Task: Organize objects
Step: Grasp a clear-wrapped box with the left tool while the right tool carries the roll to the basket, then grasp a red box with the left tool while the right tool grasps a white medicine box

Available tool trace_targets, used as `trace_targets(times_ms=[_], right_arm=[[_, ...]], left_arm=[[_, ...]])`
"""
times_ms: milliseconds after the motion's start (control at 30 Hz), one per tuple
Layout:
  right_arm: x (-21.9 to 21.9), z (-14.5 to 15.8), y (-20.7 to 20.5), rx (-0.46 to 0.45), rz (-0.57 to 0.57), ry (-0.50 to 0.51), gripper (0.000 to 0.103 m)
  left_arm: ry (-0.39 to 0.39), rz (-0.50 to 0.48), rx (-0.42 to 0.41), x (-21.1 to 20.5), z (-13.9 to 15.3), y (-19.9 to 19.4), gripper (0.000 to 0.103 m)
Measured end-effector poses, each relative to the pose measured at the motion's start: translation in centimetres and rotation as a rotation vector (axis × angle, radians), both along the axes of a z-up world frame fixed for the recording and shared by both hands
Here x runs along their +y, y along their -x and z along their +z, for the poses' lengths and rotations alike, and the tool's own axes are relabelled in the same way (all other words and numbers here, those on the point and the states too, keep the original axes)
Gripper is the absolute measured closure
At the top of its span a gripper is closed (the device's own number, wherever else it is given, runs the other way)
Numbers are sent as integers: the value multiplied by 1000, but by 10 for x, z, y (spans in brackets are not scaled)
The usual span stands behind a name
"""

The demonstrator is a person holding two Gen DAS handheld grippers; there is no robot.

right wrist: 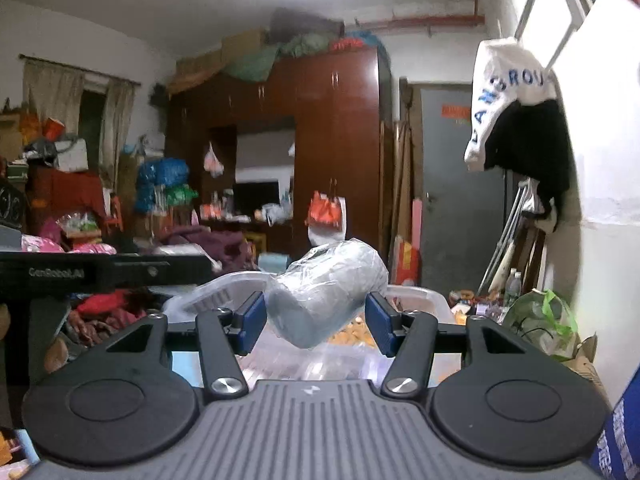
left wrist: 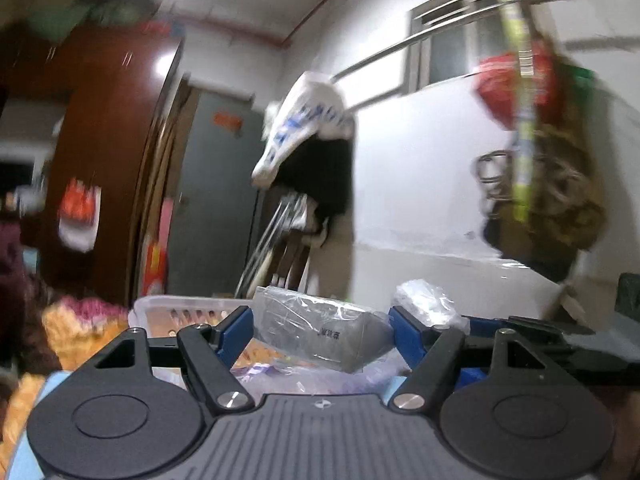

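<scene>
You are in the carrying step: each gripper has a wrapped item lifted clear above the white basket point(right wrist: 420, 296), and nothing is set down yet.

Your left gripper point(left wrist: 322, 330) is clamped on a grey box point(left wrist: 320, 330) sealed in clear plastic; both blue pads press its sides, and it hangs just above and to the right of the basket's rim point(left wrist: 180, 306), seen from the left wrist. Your right gripper point(right wrist: 314, 316) grips a plastic-wrapped grey roll point(right wrist: 320, 292) at a middling width, the roll tilted with its far end higher, directly over the basket.

The next move likely calls for choosing where each item belongs. If that is the basket, lower one hand at a time so the two tools do not collide, bring the item down until it rests on what already lies inside, then spread the pads. The slippery wrap could let the tilted roll slide, so keep your squeeze firm until it is supported.
</scene>
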State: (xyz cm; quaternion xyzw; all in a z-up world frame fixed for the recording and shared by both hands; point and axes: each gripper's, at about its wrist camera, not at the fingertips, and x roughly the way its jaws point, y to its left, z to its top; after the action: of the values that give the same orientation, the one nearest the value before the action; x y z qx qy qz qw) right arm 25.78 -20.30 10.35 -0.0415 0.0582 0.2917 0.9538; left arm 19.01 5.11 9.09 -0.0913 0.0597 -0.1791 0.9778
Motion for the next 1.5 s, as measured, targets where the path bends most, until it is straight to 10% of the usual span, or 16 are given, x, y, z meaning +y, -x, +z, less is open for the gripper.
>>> trace_targets(times_ms=[133,200,267,500,1100,1200,1267,1500], right_arm=[[19,-5,-42,76,1,75,44],[21,-10,-35,36,-21,85,24],[12,-14,-18,0,-9,58,7],[-35,-39,17,73,11,-7,6],[-25,-106,-5,407,51,258,55],[-28,-107,4,374,46,248,58],[-29,-107,7,354,41,245,59],[-49,-100,7,321,24,106,59]], left_arm=[[30,50,135,0,-3,-55,24],[32,46,198,-2,-10,-71,18],[25,72,194,-3,-14,-68,15],[18,59,91,5,-27,1,3],[-265,88,317,-53,-82,-21,3],[-243,75,314,-54,-83,-23,8],[-227,70,301,-51,-84,-21,32],[-102,25,204,-29,-79,-3,34]])
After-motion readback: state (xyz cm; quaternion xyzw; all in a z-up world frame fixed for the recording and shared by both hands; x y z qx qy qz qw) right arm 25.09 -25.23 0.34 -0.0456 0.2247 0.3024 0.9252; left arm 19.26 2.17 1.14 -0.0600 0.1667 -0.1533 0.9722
